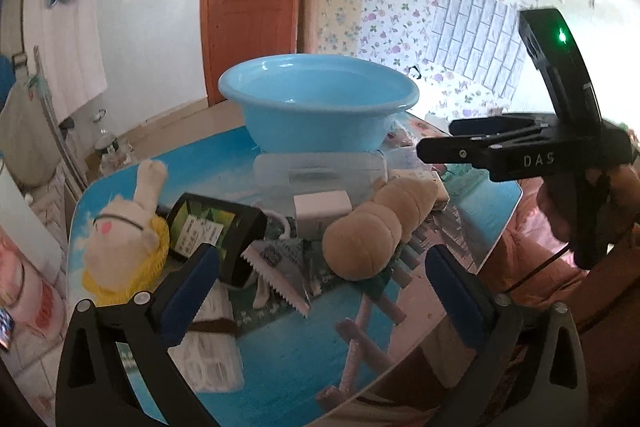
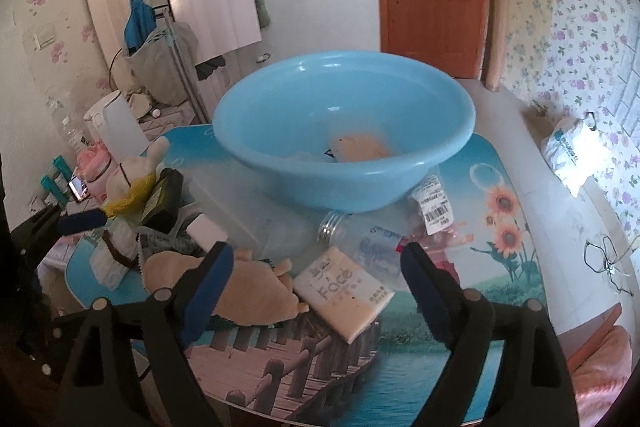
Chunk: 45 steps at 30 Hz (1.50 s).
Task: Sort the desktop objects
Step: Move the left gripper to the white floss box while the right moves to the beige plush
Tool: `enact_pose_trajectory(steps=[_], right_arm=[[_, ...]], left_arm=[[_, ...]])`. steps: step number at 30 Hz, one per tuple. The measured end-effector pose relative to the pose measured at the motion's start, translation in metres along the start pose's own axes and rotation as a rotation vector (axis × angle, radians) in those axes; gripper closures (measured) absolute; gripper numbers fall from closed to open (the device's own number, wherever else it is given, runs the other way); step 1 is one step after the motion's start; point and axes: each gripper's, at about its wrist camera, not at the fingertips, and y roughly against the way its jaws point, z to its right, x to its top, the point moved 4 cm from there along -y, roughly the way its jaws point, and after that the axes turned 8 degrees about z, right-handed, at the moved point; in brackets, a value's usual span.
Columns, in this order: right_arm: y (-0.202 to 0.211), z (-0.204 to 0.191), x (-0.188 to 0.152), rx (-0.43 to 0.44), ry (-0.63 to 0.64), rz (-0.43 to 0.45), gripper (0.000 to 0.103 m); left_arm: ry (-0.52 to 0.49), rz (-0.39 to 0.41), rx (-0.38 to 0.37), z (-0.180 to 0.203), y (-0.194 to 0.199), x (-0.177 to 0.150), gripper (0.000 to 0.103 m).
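basin (image 2: pixel 344 147): light blue, round (glossy) | holds tan item (image 2: pixel 362 147)

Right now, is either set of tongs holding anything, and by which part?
Nothing is held. The left tongs stand open above the tan plush, and the right tongs stand open over the tissue pack, pads touching neither.

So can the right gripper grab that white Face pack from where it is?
Probably yes. The right gripper is open, and the white Face pack lies flat on the table straight ahead between its jaws, nothing on top, though the tan plush toy touches one side.
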Motion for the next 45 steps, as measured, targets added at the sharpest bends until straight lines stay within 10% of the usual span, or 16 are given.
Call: enact_pose_trajectory(steps=[12, 45], right_arm=[[0.004, -0.019, -0.016, -0.057, 0.041, 0.112, 0.0], [-0.017, -0.02, -0.026, -0.018, -0.013, 0.046, 0.0]], left_arm=[[0.01, 0.009, 0.051, -0.011, 0.01, -0.014, 0.0], [0.068, 0.007, 0.109, -0.047, 0.008, -0.02, 0.0]])
